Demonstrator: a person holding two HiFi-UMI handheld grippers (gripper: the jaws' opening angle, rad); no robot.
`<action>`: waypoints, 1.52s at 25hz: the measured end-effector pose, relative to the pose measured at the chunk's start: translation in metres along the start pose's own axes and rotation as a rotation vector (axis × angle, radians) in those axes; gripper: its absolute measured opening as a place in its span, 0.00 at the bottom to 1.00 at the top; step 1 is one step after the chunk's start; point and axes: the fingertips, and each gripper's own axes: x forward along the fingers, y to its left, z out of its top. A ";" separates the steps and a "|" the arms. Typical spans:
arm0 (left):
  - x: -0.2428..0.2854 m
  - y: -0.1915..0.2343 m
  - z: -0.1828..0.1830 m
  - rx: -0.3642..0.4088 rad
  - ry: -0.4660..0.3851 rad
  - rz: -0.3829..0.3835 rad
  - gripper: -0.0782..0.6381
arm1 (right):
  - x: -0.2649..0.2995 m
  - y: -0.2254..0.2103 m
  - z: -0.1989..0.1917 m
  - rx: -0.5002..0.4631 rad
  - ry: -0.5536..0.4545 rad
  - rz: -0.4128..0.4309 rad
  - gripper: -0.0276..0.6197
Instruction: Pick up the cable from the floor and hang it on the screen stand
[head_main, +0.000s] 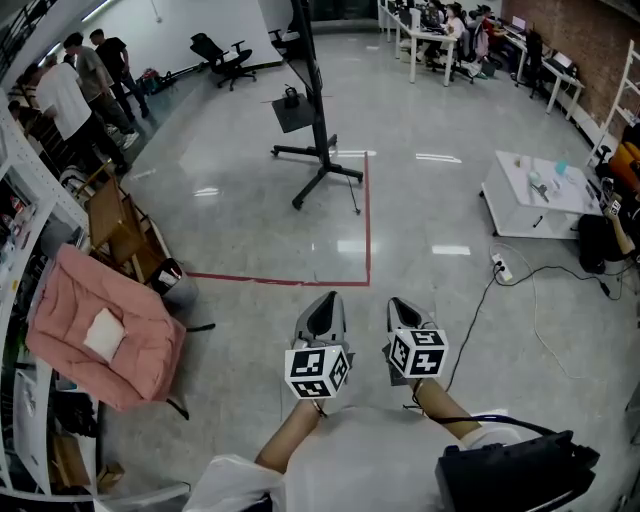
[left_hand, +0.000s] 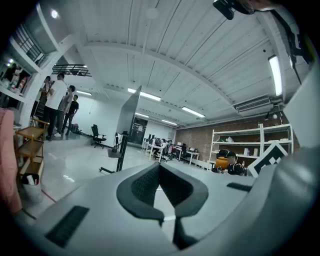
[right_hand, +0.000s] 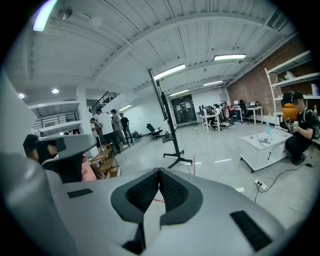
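Observation:
The black screen stand (head_main: 318, 130) rises on its wheeled base in the middle of the floor; it also shows as a stand (left_hand: 122, 150) in the left gripper view and as a stand (right_hand: 170, 130) in the right gripper view. A thin dark cable (head_main: 352, 196) lies on the floor by its base. Another cable (head_main: 478, 320) runs from a white power strip (head_main: 500, 268) toward me. My left gripper (head_main: 330, 297) and right gripper (head_main: 398, 303) are held side by side low in the head view, well short of the stand. Both are shut, with nothing between the left fingertips (left_hand: 150, 176) or the right fingertips (right_hand: 151, 183).
A red tape line (head_main: 367, 235) marks the floor in front of the stand. A pink padded chair (head_main: 100, 335) and a wooden rack (head_main: 118, 225) stand at the left. A low white table (head_main: 535, 195) sits at the right, with a crouching person beside it. People stand at the back left.

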 end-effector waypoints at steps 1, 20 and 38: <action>0.003 0.004 -0.001 -0.005 0.004 0.001 0.11 | 0.003 0.001 0.000 0.005 -0.003 0.001 0.07; 0.125 0.023 -0.012 -0.010 0.046 -0.021 0.11 | 0.095 -0.078 0.025 0.067 0.051 -0.047 0.07; 0.326 0.055 0.017 0.004 0.059 0.036 0.11 | 0.259 -0.174 0.118 0.070 0.122 0.030 0.07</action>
